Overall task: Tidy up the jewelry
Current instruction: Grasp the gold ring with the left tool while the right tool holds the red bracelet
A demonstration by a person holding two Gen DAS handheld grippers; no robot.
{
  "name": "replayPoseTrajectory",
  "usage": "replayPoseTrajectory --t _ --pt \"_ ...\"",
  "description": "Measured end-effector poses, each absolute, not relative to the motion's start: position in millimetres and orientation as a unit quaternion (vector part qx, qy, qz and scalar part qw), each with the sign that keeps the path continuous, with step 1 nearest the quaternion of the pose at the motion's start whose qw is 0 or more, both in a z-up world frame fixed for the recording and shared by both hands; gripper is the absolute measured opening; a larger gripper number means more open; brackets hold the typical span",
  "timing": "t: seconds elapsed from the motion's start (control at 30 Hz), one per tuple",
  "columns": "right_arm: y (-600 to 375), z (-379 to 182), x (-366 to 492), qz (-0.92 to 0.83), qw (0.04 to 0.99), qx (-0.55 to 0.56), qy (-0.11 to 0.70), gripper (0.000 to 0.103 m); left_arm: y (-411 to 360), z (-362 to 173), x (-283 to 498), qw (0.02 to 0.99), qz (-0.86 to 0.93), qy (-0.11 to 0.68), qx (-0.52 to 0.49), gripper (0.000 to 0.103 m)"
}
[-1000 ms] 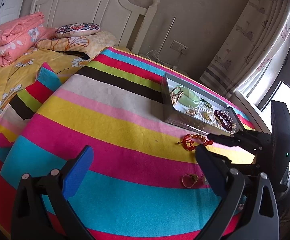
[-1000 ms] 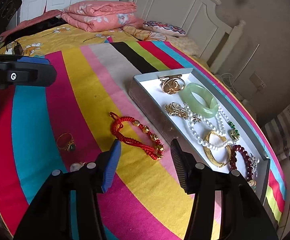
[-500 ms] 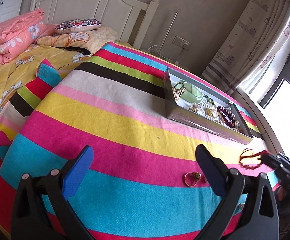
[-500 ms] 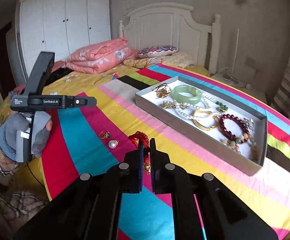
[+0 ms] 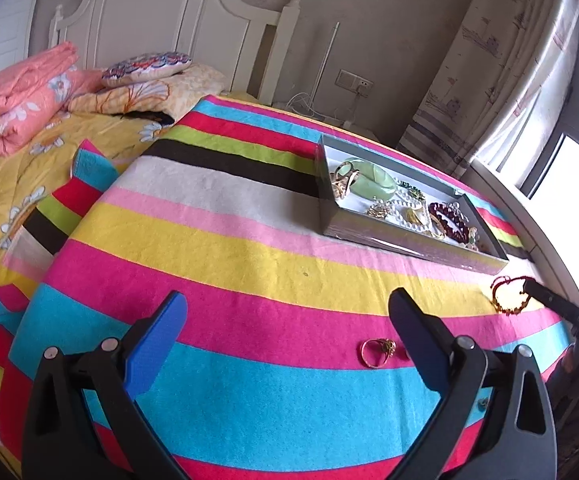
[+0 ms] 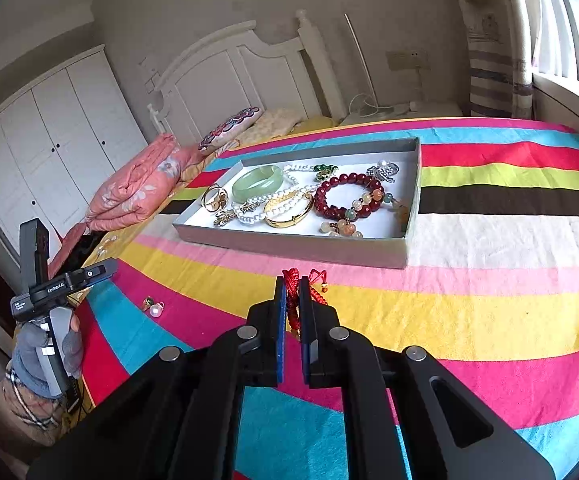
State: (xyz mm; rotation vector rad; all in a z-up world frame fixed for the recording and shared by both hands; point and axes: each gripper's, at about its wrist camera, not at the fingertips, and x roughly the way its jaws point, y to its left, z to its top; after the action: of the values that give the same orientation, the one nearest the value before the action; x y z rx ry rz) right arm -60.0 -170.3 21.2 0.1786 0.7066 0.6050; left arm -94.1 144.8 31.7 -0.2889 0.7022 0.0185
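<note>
My right tongs point(image 6: 292, 300) pinch the red bracelet point(image 6: 291, 292) just short of the tray point(image 6: 289, 246) w/ the other jewelry, ready to drop in; left tongs point(image 5: 289, 308) spread, idle.

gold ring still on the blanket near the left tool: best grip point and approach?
The gold ring lies flat on the striped blanket, stone setting toward the pearl beside it. Judgement: come straight down with the open left tool, fingers straddling the plain band on the side away from the pearl, and close across the hoop. A low side approach would likely just slide it on the cloth.
</note>
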Motion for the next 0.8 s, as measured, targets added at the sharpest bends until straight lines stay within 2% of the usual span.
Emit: replayPoseTrajectory --t 0.1,0.17,0.33,0.43,0.5,0.53,0.73,0.8 --pt "-175 21 -57 0.293 0.889 0.095 0.340 0.007 128 36 -98 0.933 -0.011 0.345 -0.099 0.096" --pt "-175 21 -57 0.292 0.889 0.094 0.341 0.007 113 36 -99 0.931 -0.032 0.359 -0.054 0.089" --pt "-174 22 -56 0.292 0.888 0.093 0.343 0.007 82 29 -103 0.921 -0.077 0.378 0.052 0.080" --pt "-174 21 -56 0.291 0.888 0.091 0.345 0.007 77 25 -101 0.915 -0.100 0.386 0.055 0.072" --pt "-174 21 -56 0.291 0.888 0.091 0.346 0.007 76 20 -96 0.910 -0.109 0.396 0.059 0.064" --pt "-174 21 -56 0.290 0.888 0.091 0.346 0.007 75 17 -94 0.906 -0.114 0.403 0.062 0.056" --pt "-174 21 -56 0.290 0.887 0.092 0.347 0.007 65 8 -89 0.900 -0.124 0.410 0.080 0.047" --pt "-174 21 -56 0.291 0.887 0.092 0.347 0.007 63 8 -88 0.900 -0.122 0.409 0.084 0.046"
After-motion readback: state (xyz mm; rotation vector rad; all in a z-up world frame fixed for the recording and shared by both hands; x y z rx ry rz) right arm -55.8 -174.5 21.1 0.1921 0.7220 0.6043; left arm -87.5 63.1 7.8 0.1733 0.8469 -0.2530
